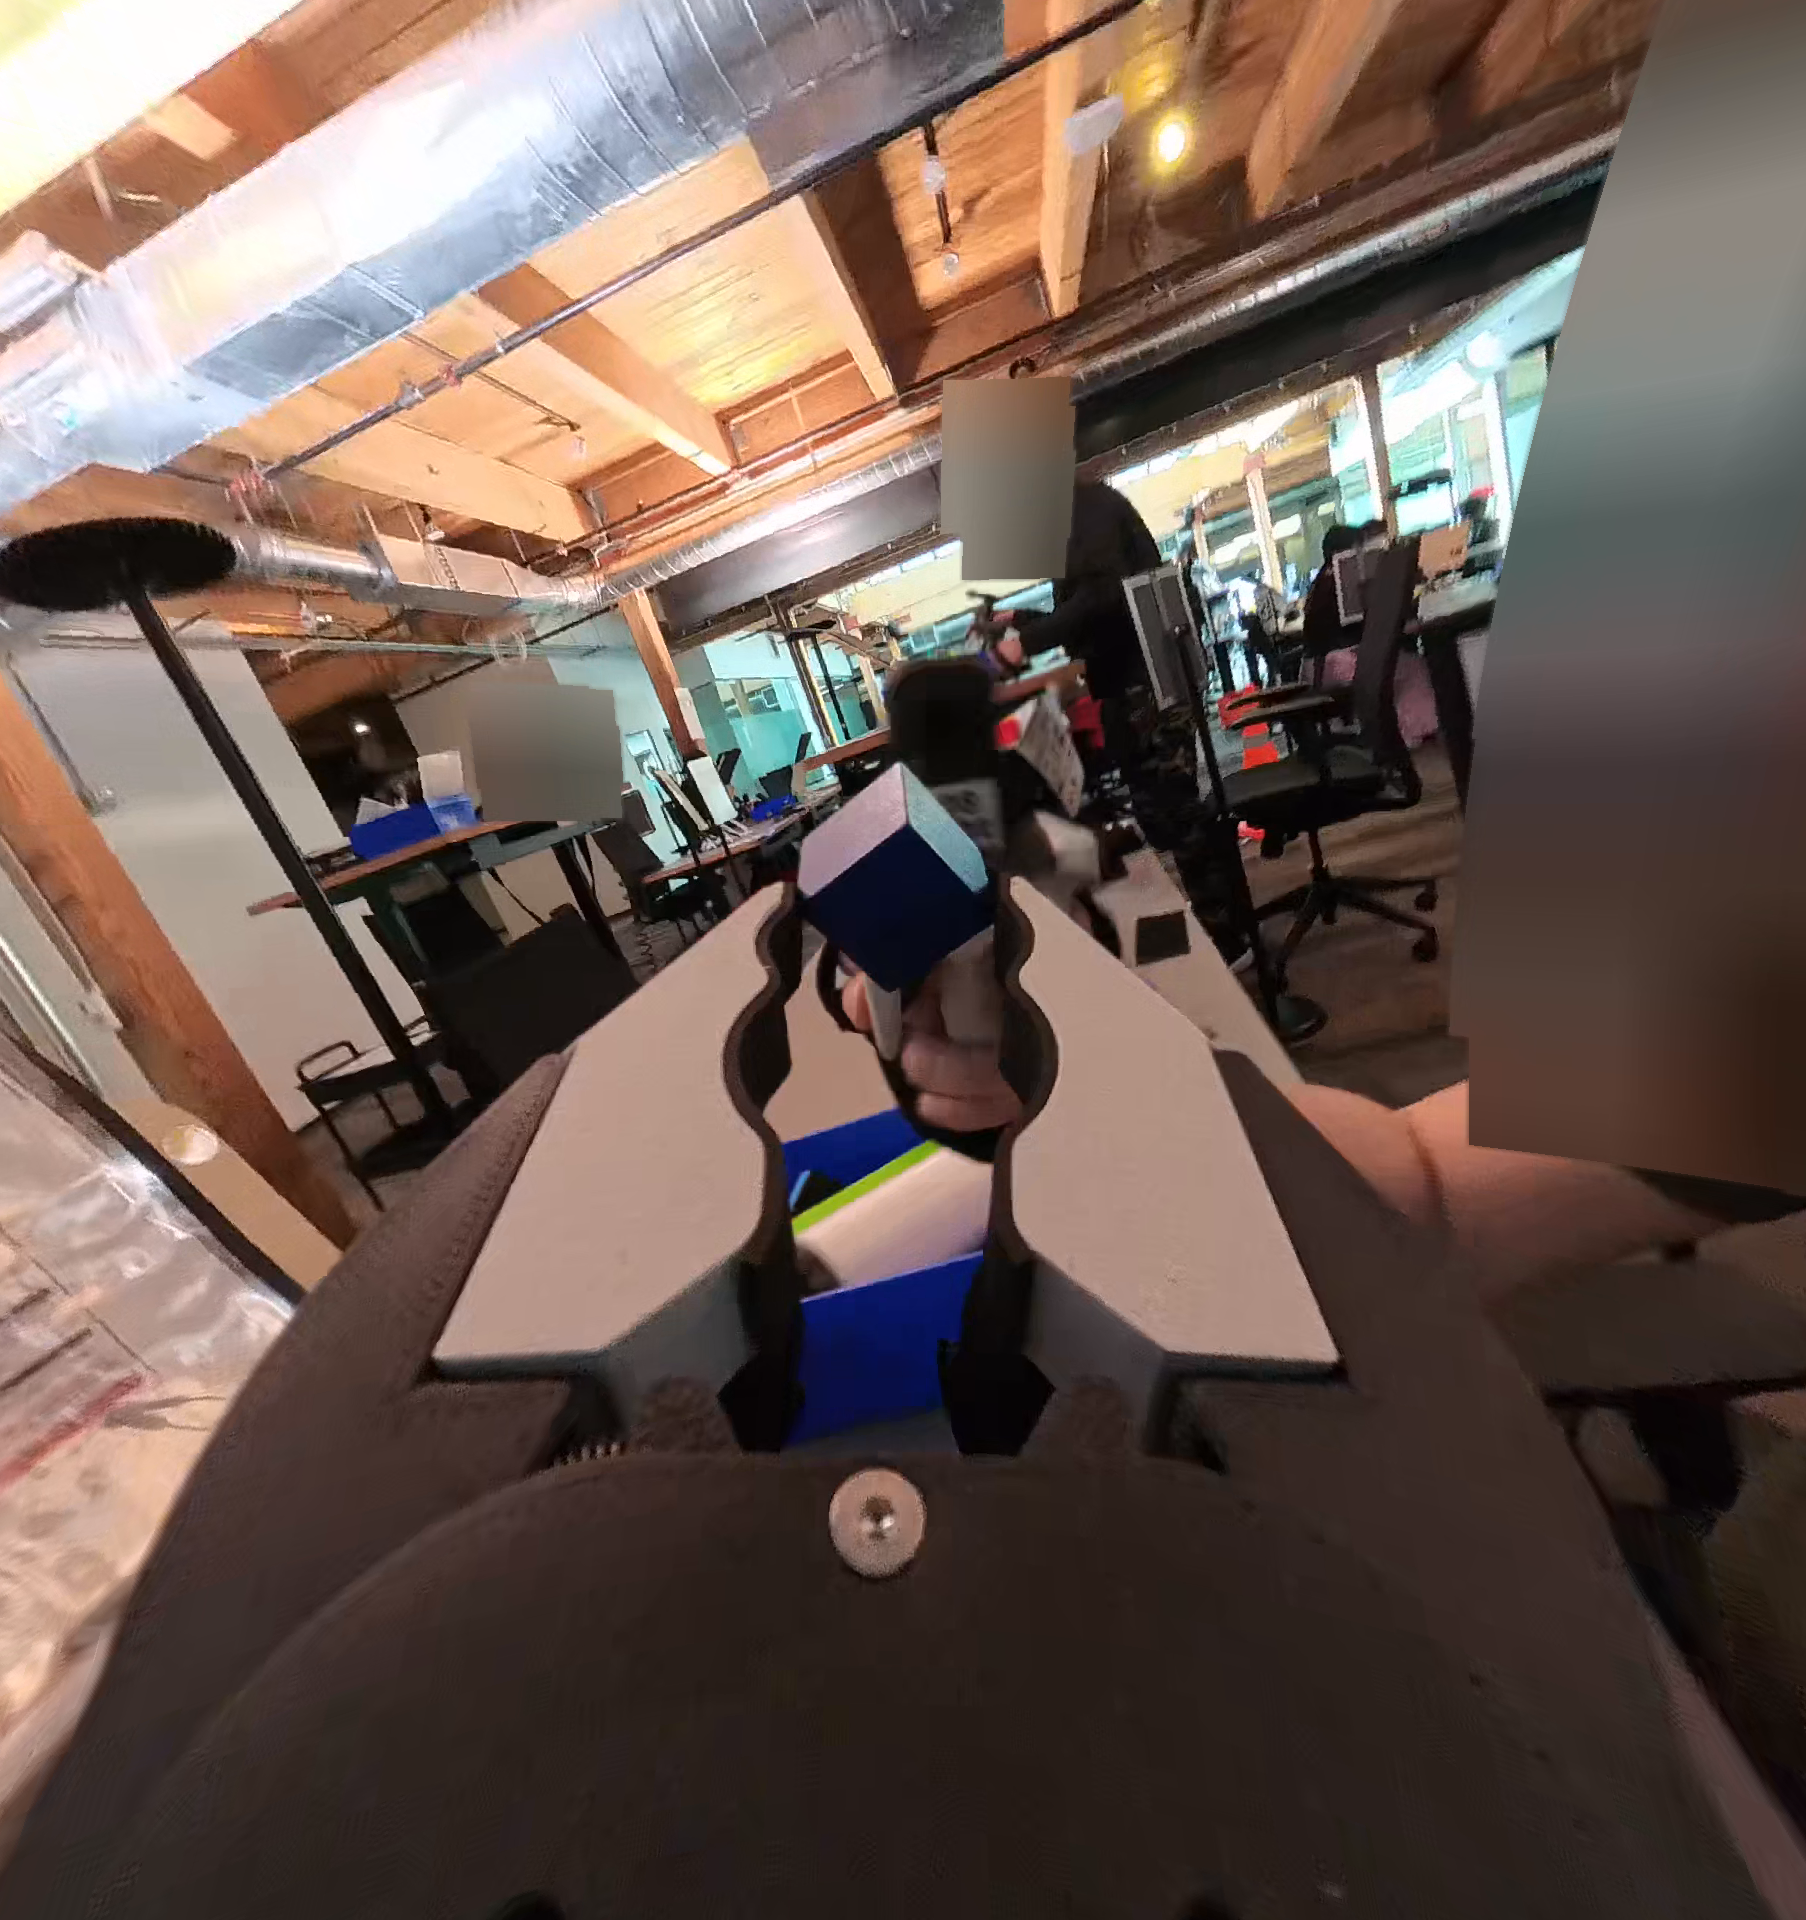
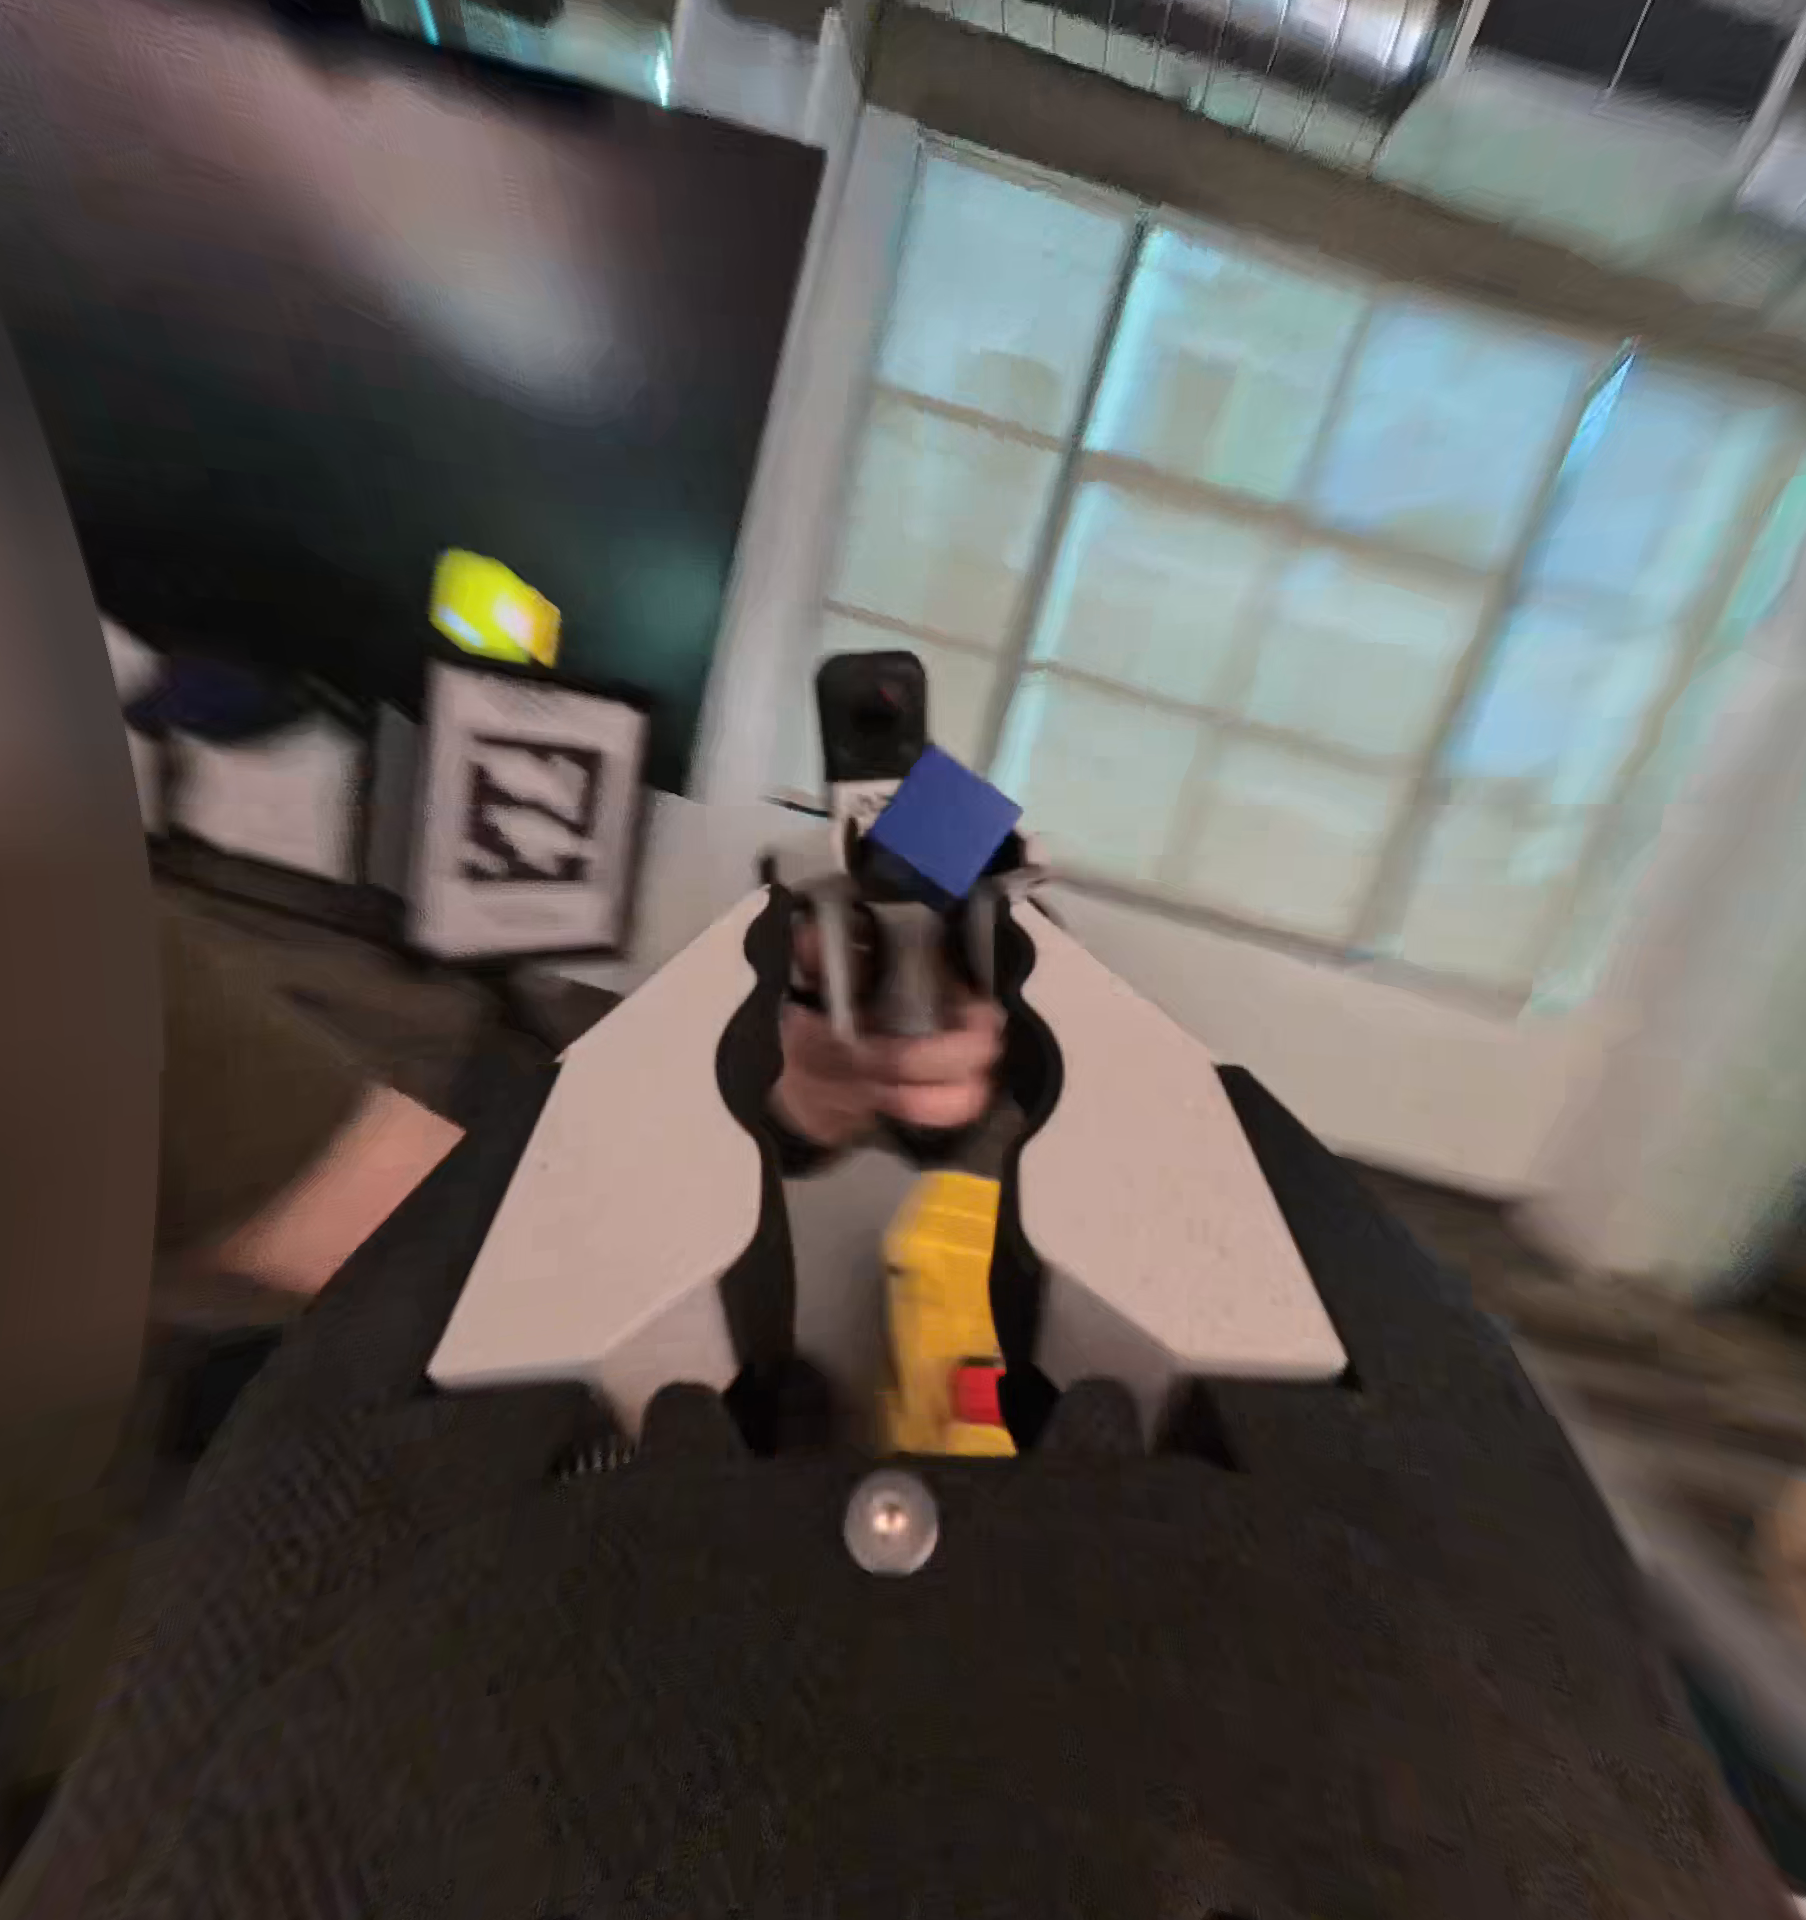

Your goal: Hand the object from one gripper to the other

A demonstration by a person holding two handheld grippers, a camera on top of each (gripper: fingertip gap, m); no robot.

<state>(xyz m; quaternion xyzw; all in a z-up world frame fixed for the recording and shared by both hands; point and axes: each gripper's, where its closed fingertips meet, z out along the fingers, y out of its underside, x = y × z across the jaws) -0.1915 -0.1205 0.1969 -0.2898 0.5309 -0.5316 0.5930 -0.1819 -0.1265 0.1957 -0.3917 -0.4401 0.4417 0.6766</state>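
A blue cube (image 1: 894, 894) sits tilted, corner up, between the fingertips of my left gripper (image 1: 894, 902), which is shut on it in mid-air. My right gripper (image 2: 888, 906) is open with a wide gap, and the cube (image 2: 943, 836) shows small just beyond its tips. The two grippers face each other. In the left wrist view the right gripper's white fingers (image 1: 883, 1013) and the hand (image 1: 946, 1070) holding it show just below and behind the cube. In the right wrist view, which is blurred, the left gripper's fingers (image 2: 839, 971) show under the cube.
A blue bin (image 1: 878, 1340) with a white roll lies below the left gripper. A black floor lamp (image 1: 255, 790), desks, office chairs (image 1: 1325, 769) and people stand behind. A white marker box (image 2: 525, 821), a dark screen (image 2: 359, 364), a window (image 2: 1242, 582) and a yellow device (image 2: 940, 1320) show on the right.
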